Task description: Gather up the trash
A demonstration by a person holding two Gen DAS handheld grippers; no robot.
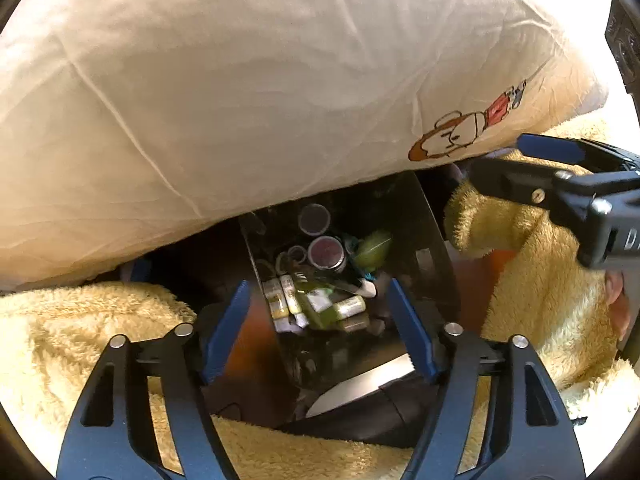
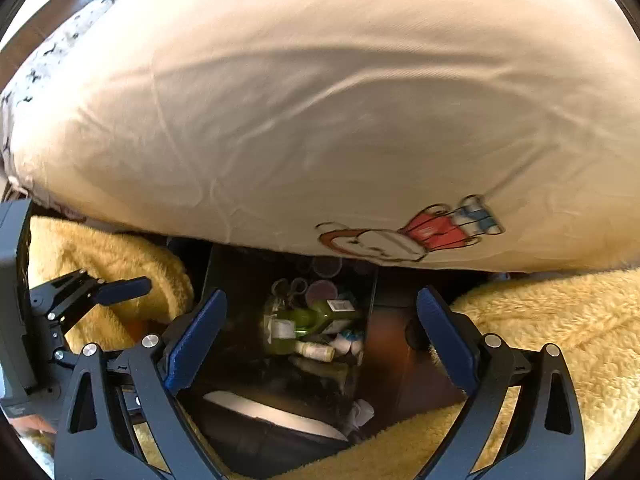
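Observation:
A dark bin [image 1: 424, 232] [image 2: 236, 280] stands under both grippers, holding trash: green bottles [image 1: 320, 304] [image 2: 308, 318], small pale bottles [image 1: 276, 300] and round purple-topped cans [image 1: 326, 254]. My left gripper [image 1: 318, 292] points down over the bin, open, with no object pressed between its blue pads. In the right wrist view the right gripper [image 2: 322, 296] is also open wide above the bin with nothing in it. Each gripper shows at the edge of the other's view: the right gripper [image 1: 520, 160], the left gripper [image 2: 108, 284]. A crumpled white tissue [image 2: 360, 412] lies near the bin's front.
A big cream pillow [image 1: 260, 80] [image 2: 320, 100] with a cartoon print overhangs the bin's far side. A fluffy yellow blanket [image 1: 80, 332] [image 2: 560, 340] crowds both sides. A white flat piece [image 1: 360, 388] [image 2: 272, 412] lies on something dark in front of the bin.

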